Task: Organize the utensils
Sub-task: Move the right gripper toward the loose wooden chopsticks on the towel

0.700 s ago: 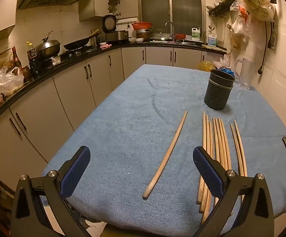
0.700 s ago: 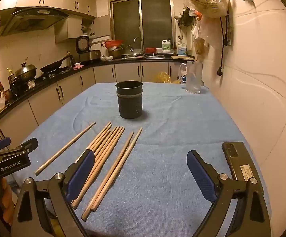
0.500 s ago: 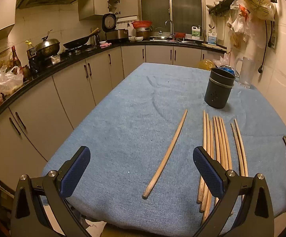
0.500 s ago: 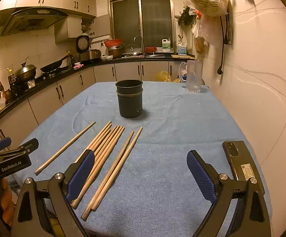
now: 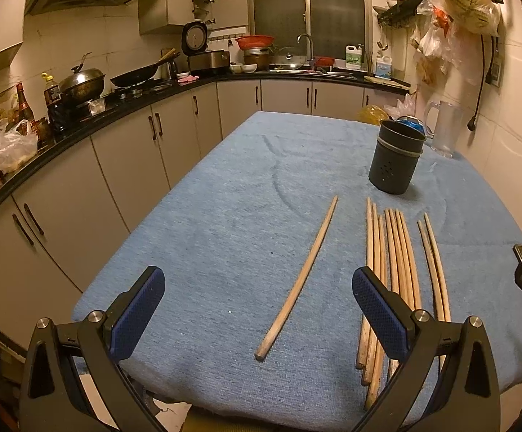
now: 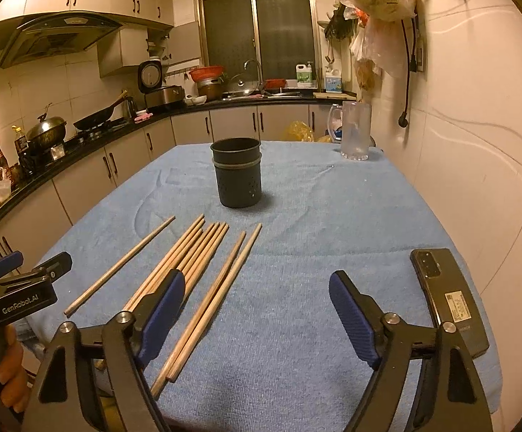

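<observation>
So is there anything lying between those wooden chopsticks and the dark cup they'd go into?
Nothing visible. Only bare blue cloth lies between the chopsticks and the dark cup. The phone sits off to the side, and both grippers are open and empty.

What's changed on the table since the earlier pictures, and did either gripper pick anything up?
Almost nothing. The right gripper has closed in a little and holds nothing; the left gripper stays wide open and empty. The chopsticks lie as before on the blue cloth, the lone chopstick apart from the rest. The dark holder and the phone have not moved.
</observation>
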### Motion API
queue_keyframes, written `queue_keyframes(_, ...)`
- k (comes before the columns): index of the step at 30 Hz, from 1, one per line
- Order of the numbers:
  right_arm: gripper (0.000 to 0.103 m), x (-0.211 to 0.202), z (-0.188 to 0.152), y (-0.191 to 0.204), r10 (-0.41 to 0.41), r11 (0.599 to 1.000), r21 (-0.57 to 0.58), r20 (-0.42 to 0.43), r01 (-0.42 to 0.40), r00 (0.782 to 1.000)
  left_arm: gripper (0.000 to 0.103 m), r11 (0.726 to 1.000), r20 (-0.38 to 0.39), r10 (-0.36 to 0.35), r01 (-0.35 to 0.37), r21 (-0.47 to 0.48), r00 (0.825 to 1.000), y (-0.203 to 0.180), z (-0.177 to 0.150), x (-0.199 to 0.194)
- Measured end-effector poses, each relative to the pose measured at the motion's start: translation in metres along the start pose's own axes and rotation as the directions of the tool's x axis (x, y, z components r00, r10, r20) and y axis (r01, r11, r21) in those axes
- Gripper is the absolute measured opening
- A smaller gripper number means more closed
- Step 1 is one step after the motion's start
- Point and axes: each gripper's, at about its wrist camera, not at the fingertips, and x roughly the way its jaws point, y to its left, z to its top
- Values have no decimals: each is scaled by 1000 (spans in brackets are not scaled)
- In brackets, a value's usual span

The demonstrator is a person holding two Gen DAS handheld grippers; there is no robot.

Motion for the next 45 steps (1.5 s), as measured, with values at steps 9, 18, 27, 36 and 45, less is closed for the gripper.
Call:
queue_keyframes(9, 66, 6, -1, -1, 8, 1000, -8, -7, -8, 1000, 103, 999, -21, -6, 7, 54, 1000, -6, 0, -1)
queue_keyframes(18, 61, 12, -1, -4, 4, 1000, -20, -5, -5, 1000, 103, 998, -22, -11, 12, 62, 1000, -6, -1, 2)
queue_keyframes(27, 58, 23, 2, -1, 19, 999, -42, -40, -21, 999, 103, 999, -40, -16, 17, 47, 999, -1, 4, 9)
queue_keyframes(36, 58, 29, 10, -4, 28, 1000, 3, -97, -28, 995, 103, 997, -46, -20, 23, 69, 999, -1, 9, 13)
queue_keyframes(45, 58, 39, 17, -1, 52, 999, 0, -131, -53, 990, 103, 993, -63, -30, 37, 114, 998, -7, 11, 21)
